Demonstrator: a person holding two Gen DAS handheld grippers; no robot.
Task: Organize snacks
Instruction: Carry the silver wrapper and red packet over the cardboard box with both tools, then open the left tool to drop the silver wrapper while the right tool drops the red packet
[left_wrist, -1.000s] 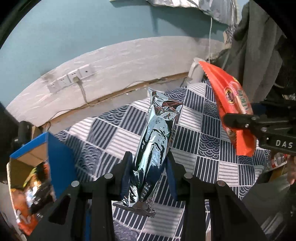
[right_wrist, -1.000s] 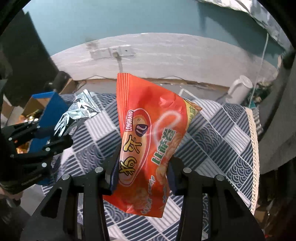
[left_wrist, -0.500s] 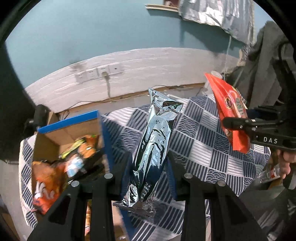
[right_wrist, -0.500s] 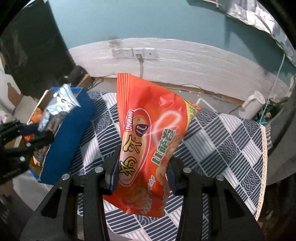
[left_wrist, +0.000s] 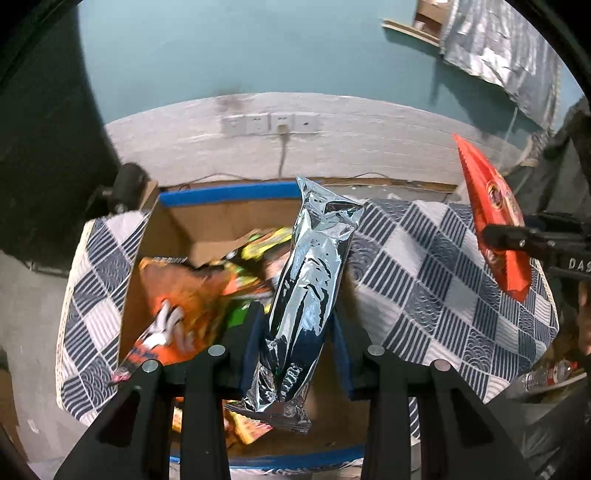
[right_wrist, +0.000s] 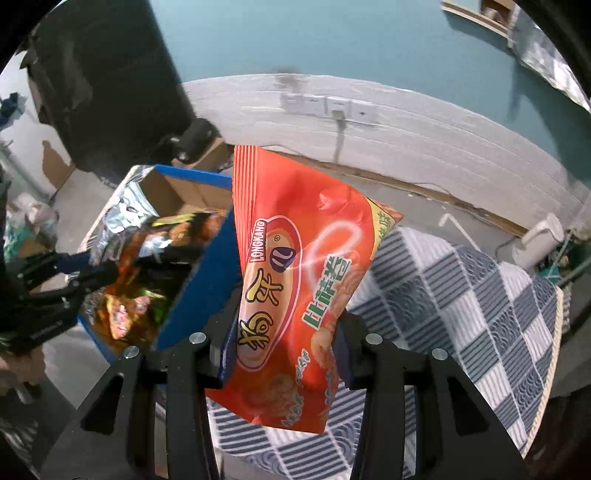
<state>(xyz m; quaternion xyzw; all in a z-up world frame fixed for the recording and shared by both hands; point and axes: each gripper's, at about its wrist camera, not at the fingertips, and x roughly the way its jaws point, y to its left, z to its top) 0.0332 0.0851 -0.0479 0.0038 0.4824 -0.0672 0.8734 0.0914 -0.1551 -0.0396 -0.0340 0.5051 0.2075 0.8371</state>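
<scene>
My left gripper (left_wrist: 297, 332) is shut on a long silver foil snack bag (left_wrist: 306, 288), which stands upright above an open cardboard box with blue edges (left_wrist: 229, 194). Several orange and yellow snack packs (left_wrist: 184, 291) lie inside the box. My right gripper (right_wrist: 284, 339) is shut on an orange-red snack bag (right_wrist: 299, 266), held over the checked cloth just right of the box (right_wrist: 192, 173). In the left wrist view that red bag (left_wrist: 491, 206) and the right gripper (left_wrist: 517, 240) show at the far right. The right wrist view shows the left gripper (right_wrist: 85, 273) with the silver bag (right_wrist: 122, 206) over the box.
A blue and white checked cloth (left_wrist: 436, 266) covers the table (right_wrist: 480, 295). Behind it runs a white wall band with sockets (left_wrist: 269, 123) and a plugged cable. A white kettle (right_wrist: 539, 240) stands at the cloth's far right. A bottle (left_wrist: 546, 373) lies low at the right.
Both grippers have swung left with their bags. The box, at the left edge a second ago, now lies right under the silver bag, and the red bag has neared the box's right wall.
</scene>
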